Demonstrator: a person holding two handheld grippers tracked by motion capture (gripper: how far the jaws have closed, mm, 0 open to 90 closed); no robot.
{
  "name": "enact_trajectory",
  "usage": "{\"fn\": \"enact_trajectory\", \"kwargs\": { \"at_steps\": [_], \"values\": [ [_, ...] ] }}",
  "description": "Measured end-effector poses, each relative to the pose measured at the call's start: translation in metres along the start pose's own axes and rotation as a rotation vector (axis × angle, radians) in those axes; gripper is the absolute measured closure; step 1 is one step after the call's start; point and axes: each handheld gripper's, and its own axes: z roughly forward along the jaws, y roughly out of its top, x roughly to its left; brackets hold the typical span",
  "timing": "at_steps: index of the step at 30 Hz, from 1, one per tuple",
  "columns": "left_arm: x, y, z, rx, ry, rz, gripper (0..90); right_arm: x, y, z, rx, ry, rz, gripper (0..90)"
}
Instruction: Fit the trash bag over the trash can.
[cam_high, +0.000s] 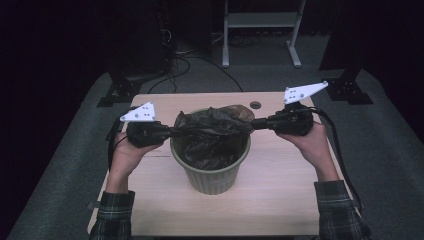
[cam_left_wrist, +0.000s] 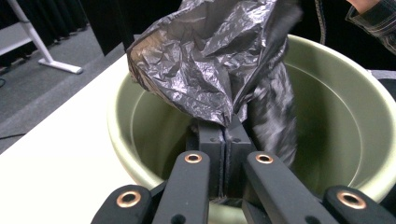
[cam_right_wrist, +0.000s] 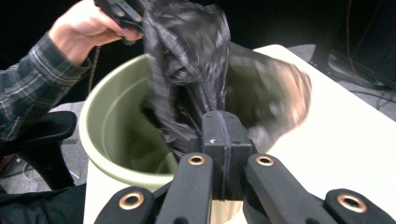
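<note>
- The left gripper (cam_high: 172, 133) is held over the left rim of the bin, and its jaws are pressed together on the edge of the black plastic bag (cam_high: 212, 125).
- In the left gripper view, the left gripper (cam_left_wrist: 224, 135) is seen with its two pads closed against each other, and the crumpled bag (cam_left_wrist: 205, 60) rises from between them.
- The right gripper (cam_high: 256, 123) is held over the right rim, and its jaws are also pinched on the bag.
- In the right gripper view, the right gripper (cam_right_wrist: 222, 128) is closed flat, with the bag (cam_right_wrist: 187, 60) stretched up in front of it, partly blurred.
- The bag is stretched between the two grippers above the opening of the green bin (cam_high: 212, 177), and its lower part hangs inside the bin.
- The bin stands upright near the middle of the wooden table (cam_high: 280, 200).
- The left hand (cam_high: 125, 155) and the right hand (cam_high: 315, 142) are wrapped around the gripper bodies; checked sleeves (cam_high: 115, 215) are seen at the bottom edge.
- A small round hole (cam_high: 255, 105) is seen in the table behind the bin.
</note>
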Motion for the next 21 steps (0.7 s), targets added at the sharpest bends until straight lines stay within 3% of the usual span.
{"fn": "enact_trajectory", "kwargs": {
  "at_steps": [9, 21],
  "values": [
    [0.003, -0.014, -0.015, -0.001, 0.031, -0.019, 89.0, -0.018, -0.034, -0.025, 0.021, -0.069, 0.073, 90.0],
    [0.005, -0.02, -0.018, -0.011, 0.04, -0.037, 89.4, -0.03, -0.056, -0.035, 0.049, -0.122, 0.132, 90.0]
  ]
}}
